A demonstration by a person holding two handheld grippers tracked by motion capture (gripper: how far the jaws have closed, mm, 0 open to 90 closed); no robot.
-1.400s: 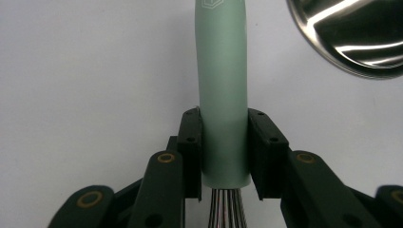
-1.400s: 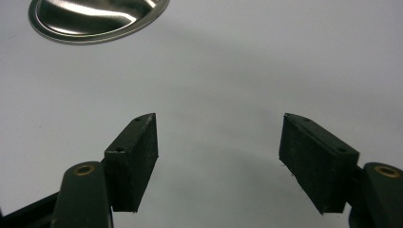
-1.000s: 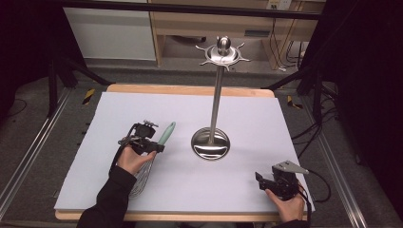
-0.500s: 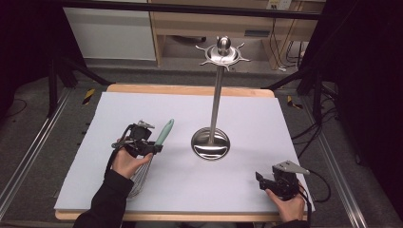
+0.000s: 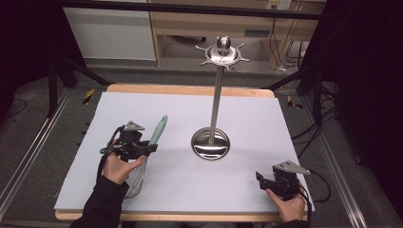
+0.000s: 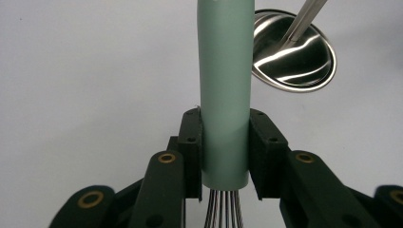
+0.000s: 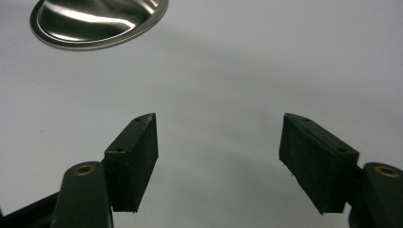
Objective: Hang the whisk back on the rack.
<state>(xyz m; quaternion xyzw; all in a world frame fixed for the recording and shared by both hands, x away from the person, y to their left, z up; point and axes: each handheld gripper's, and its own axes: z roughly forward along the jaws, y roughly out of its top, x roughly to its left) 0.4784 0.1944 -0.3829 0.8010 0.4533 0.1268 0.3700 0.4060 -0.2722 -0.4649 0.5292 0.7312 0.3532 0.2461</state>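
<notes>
status: the grasp step appears complete; lifting the whisk [image 5: 145, 156] and hanging it on the stand [image 5: 216, 99] appears to remain (a judgement from the hooked crown at the top of the stand, which carries nothing). all positions are given relative to the stand. left of the stand's base, the left gripper [image 5: 134, 146] has its jaws closed onto the whisk's green handle [image 6: 225, 90], gripping near the wire end; in the left gripper view the fingers [image 6: 191, 147] press both sides of the handle, with the wires emerging just below them. the handle tip points up and away, toward the base. the whisk lies low over the white table [image 5: 247, 118]; whether the wires rest on it cannot be told. right of and nearer than the base, the right gripper [image 5: 266, 180] is wide open and holds nothing.
</notes>
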